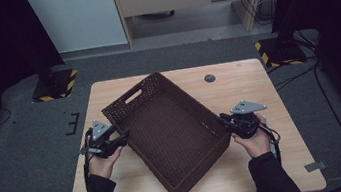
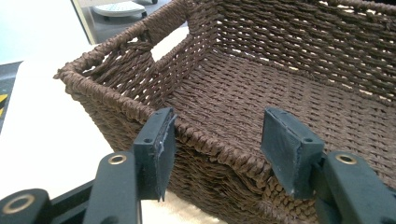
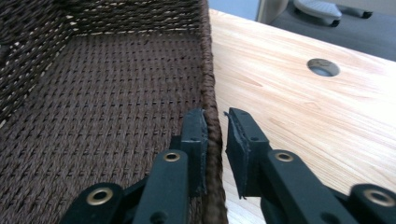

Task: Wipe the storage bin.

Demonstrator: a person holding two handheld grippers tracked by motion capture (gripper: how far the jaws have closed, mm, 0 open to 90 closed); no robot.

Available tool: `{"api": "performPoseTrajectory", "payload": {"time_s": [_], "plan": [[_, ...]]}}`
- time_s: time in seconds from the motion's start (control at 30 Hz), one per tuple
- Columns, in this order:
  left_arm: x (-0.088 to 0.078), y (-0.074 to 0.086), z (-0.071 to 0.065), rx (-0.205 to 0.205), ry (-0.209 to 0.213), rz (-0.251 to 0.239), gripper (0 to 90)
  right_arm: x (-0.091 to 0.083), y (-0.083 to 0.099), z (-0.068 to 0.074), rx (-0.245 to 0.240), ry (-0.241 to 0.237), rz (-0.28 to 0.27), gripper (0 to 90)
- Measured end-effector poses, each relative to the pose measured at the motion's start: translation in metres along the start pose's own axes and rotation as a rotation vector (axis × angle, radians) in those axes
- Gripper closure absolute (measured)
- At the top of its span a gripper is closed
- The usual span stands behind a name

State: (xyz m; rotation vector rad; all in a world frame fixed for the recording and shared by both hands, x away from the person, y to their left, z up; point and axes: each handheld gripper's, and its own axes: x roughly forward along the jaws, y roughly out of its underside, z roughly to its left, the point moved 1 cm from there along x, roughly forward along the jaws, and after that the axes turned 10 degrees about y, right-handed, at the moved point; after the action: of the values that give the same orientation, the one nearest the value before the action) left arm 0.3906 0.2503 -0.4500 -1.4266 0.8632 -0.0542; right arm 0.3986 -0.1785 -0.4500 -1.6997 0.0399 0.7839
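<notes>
A dark brown woven basket lies empty and slantwise in the middle of the wooden table, with a handle slot in its far end wall. My left gripper is at the basket's left long wall. In the left gripper view its jaws stand wide open astride the rim, one pad outside and one inside, neither pressing. My right gripper is at the right long wall. In the right gripper view it is shut on the rim, one pad on each side.
A round cable hole is in the tabletop behind the basket. Two stands with yellow-black striped bases sit on the floor beyond the table's far corners. Bare wood lies right of the basket.
</notes>
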Motion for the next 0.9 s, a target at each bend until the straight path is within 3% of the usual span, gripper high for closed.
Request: {"api": "performPoseTrajectory", "payload": {"time_s": [0.17, 0.33, 0.4, 0.5, 0.6, 0.77, 0.9], "plan": [[-0.004, 0.000, -0.003, -0.009, 0.004, 0.006, 41.1, -0.002, 0.002, 0.003, 0.008, -0.006, 0.008, 81.8], [-0.007, 0.003, -0.016, -0.009, 0.026, 0.036, 39.6, -0.011, 0.006, 0.008, 0.013, -0.032, 0.016, 80.8], [-0.003, 0.002, -0.019, 0.012, 0.010, 0.044, 38.7, -0.012, 0.007, 0.009, 0.009, -0.043, 0.017, 79.8], [0.000, 0.000, -0.016, 0.017, 0.012, 0.047, 39.1, -0.011, 0.003, 0.007, 0.016, -0.045, -0.006, 72.7], [0.005, -0.002, -0.010, 0.010, 0.019, 0.034, 40.7, -0.006, 0.000, 0.006, 0.021, -0.045, -0.026, 72.2], [0.012, -0.003, -0.006, 0.022, 0.003, 0.031, 40.8, 0.002, -0.003, 0.010, 0.029, -0.072, -0.002, 76.8], [0.005, -0.002, -0.009, -0.002, 0.036, 0.039, 39.4, 0.001, -0.001, 0.012, 0.027, -0.075, 0.013, 79.1]]}}
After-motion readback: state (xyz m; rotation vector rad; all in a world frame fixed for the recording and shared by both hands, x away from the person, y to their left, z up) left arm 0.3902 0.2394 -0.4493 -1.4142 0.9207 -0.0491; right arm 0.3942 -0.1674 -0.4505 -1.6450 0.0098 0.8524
